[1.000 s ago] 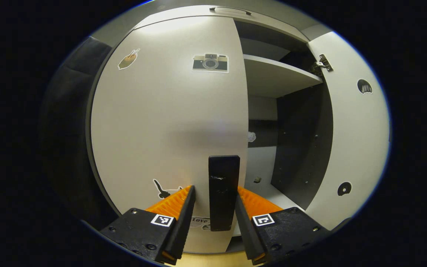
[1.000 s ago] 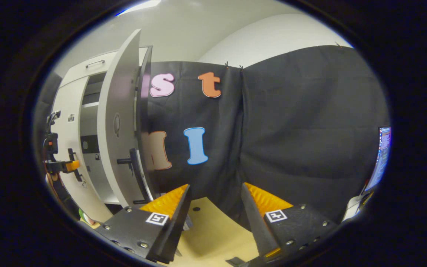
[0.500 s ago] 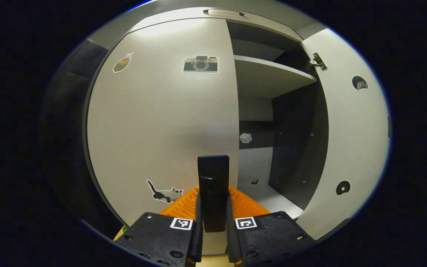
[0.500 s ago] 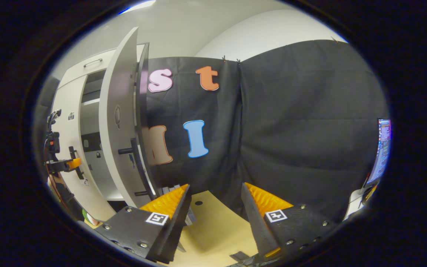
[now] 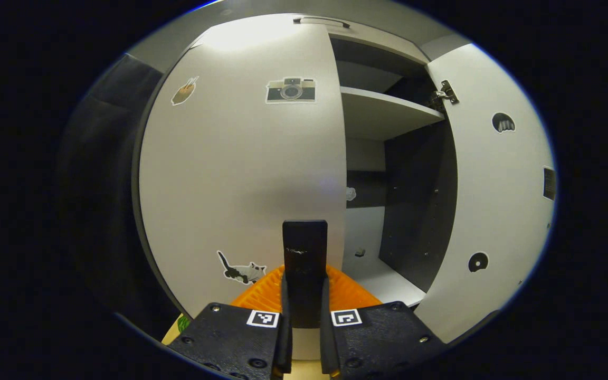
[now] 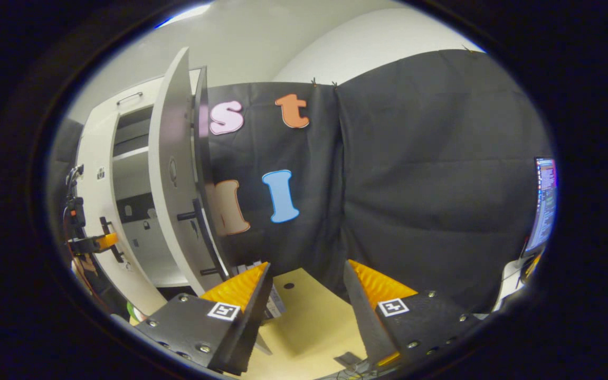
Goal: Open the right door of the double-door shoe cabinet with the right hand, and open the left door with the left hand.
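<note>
Your left gripper (image 5: pixel 304 295) clamps the left door's (image 5: pixel 240 174) upright black handle (image 5: pixel 305 253), its lower end hidden between the fingers. The right door (image 6: pixel 174 174) stands swung open; your right gripper (image 6: pixel 304 295) gapes wide, holding nothing.

The left gripper (image 5: pixel 304 295) closed its fingers onto the left door's handle (image 5: pixel 304 253), which had stood loose between them. The left door (image 5: pixel 240 169) then swung slightly open.
</note>
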A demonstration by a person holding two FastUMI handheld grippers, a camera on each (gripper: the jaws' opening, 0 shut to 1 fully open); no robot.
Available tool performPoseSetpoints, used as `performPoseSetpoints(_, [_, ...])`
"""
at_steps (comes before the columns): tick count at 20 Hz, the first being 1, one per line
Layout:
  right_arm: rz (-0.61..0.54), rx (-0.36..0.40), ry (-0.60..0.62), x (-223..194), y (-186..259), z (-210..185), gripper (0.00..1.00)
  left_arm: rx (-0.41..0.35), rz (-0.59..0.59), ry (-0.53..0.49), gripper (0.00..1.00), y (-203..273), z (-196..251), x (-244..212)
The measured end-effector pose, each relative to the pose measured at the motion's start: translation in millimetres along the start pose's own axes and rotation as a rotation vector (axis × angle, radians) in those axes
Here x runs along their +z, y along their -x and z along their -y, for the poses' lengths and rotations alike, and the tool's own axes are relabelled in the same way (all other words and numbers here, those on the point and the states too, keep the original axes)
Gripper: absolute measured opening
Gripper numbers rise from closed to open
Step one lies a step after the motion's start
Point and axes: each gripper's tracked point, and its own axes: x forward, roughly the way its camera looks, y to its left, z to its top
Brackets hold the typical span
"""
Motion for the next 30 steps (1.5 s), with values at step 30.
performPoseSetpoints(30, [-0.096, 0.241, 0.064, -26, 8, -86, 0.8, 0.101, -0.022, 0.071, 0.16, 140, -89, -6])
